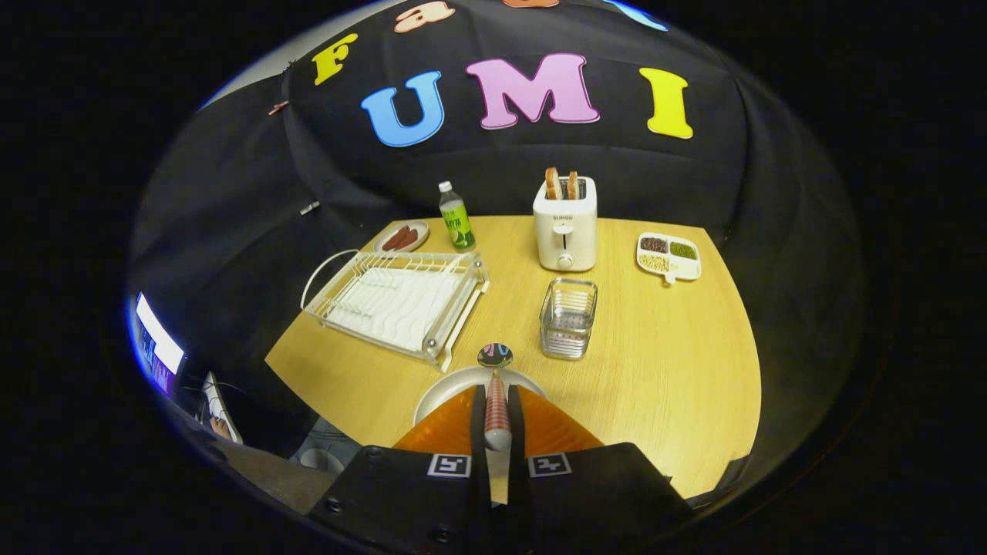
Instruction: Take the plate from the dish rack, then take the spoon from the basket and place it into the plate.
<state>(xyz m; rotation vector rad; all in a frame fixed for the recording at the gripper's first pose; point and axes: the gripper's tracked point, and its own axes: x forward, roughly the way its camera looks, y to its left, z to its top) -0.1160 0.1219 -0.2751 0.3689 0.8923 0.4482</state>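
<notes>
Spoon clamped by its checked handle between narrow jaws, bowl pointing forward, poised over the white plate on the wooden worktop. Plate already out of the emptied dish rack; wire basket just beyond, also empty. Best handled by lowering until the bowl nears the plate's centre, levelling the handle, then parting the jaws slowly to avoid a clatter or a roll-off.

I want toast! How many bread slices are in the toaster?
2. Both slices stand upright side by side in the toaster: left slice, right slice. The tongs are shut on the spoon above the plate.
</notes>
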